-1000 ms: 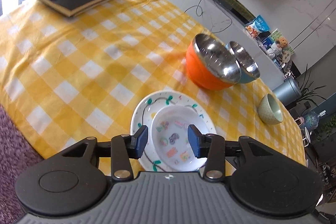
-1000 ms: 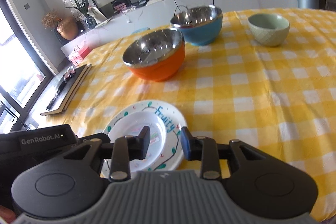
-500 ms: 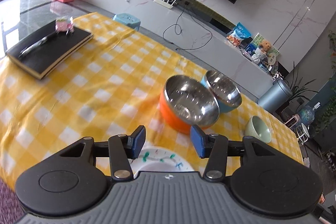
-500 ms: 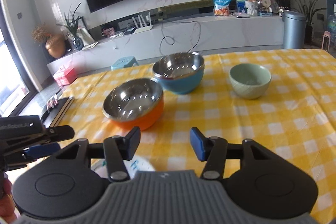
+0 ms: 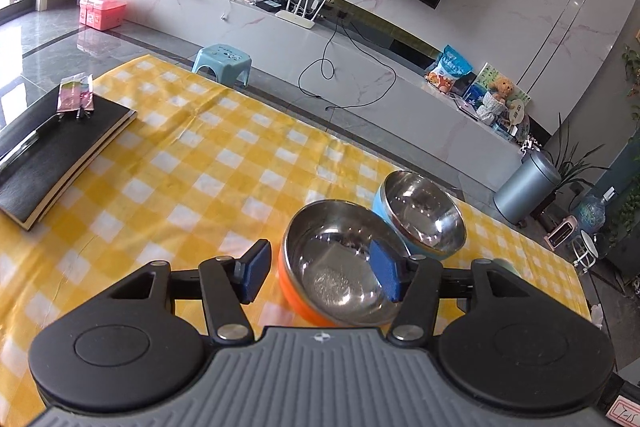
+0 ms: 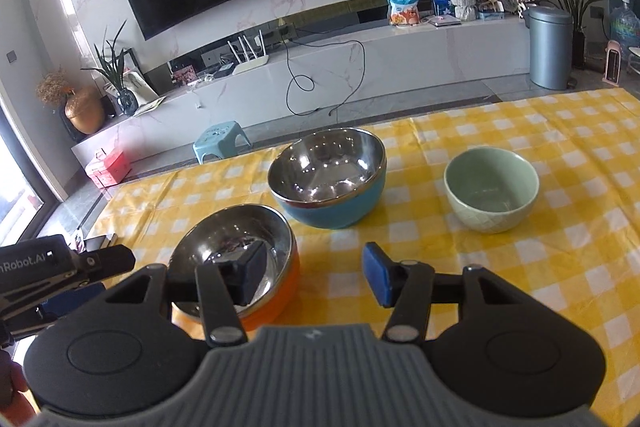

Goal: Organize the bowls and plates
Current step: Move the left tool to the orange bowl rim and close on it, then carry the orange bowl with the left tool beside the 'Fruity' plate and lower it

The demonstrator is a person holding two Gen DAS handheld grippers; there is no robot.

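Left tongs (image 5: 318,275) apart, jaws just been widening, nothing between them; they hang above the orange bowl (image 5: 340,267). Right tongs (image 6: 314,277) also apart and empty, having opened within the last second. Orange bowl sits on the checked surface (image 5: 180,179), blue bowl (image 6: 328,179) touching it behind. Green bowl (image 6: 491,193) stands apart, to the right. Black book (image 5: 52,147) at far left.

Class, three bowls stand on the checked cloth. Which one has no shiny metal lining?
The pale green bowl, standing alone at the right. Its inside is matte green like its outside, while the orange bowl and the blue bowl are both lined with mirror-bright steel.
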